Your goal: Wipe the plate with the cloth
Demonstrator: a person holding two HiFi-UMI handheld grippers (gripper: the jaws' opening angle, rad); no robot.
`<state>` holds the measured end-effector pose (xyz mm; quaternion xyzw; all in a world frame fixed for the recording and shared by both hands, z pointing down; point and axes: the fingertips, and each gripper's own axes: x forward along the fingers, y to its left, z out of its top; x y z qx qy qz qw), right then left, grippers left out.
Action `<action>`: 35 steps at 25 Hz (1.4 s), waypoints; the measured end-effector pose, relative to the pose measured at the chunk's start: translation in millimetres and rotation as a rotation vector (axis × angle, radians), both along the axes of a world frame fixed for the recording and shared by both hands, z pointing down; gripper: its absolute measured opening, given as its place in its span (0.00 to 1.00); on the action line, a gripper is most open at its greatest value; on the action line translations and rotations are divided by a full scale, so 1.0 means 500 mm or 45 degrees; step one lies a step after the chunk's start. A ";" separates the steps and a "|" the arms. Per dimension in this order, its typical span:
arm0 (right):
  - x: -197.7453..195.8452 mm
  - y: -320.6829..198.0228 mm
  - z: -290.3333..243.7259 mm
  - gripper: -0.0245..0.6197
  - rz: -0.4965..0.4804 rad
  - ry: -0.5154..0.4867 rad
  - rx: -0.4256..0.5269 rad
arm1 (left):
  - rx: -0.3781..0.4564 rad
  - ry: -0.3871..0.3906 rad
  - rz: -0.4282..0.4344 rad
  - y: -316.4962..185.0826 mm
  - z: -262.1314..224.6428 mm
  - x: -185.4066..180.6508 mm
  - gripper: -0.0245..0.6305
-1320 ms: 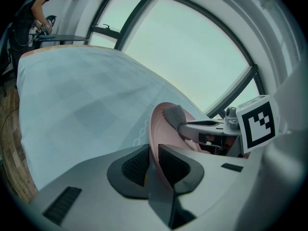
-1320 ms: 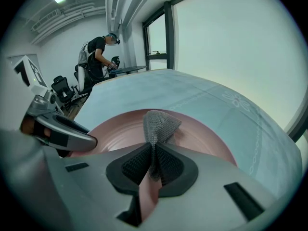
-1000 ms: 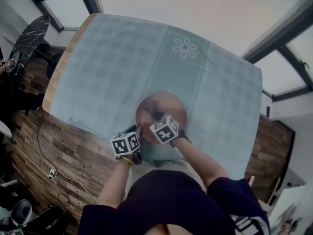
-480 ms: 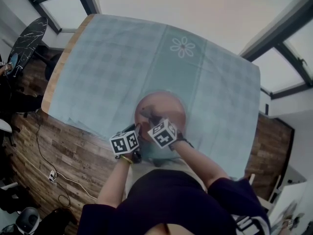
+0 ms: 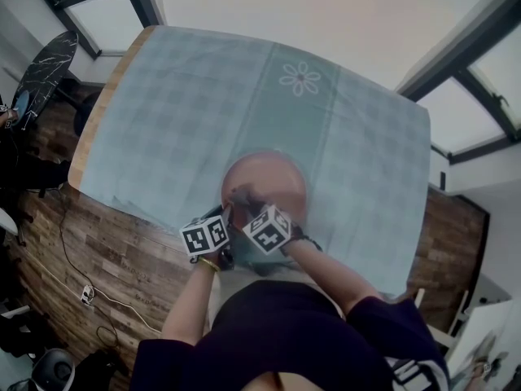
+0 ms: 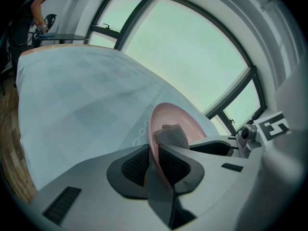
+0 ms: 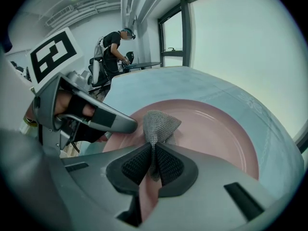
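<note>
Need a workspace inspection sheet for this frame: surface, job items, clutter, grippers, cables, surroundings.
Surface: table under a pale blue checked tablecloth, with a flower motif at the far side.
Job's things: pink plate at the near side; grey cloth against its face.
Clutter: nothing seen.
Grippers: left gripper shut on the plate's rim; right gripper shut on the cloth.
Cables: one cable on the wooden floor left of the table.
Surroundings: large windows; a person at another table behind.
</note>
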<state>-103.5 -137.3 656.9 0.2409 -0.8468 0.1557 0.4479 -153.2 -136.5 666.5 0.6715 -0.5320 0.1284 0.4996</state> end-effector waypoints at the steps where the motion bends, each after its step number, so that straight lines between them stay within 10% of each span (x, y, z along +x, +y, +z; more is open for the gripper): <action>1: -0.001 0.006 0.001 0.09 -0.012 0.004 -0.004 | -0.001 -0.001 -0.003 0.001 0.001 0.000 0.15; 28: -0.013 0.115 -0.026 0.09 -0.299 -0.011 -0.177 | 0.007 -0.015 -0.022 0.000 0.000 0.000 0.15; 35: 0.021 0.098 -0.065 0.09 -0.216 -0.080 -0.174 | 0.011 -0.017 -0.034 0.001 -0.002 0.001 0.15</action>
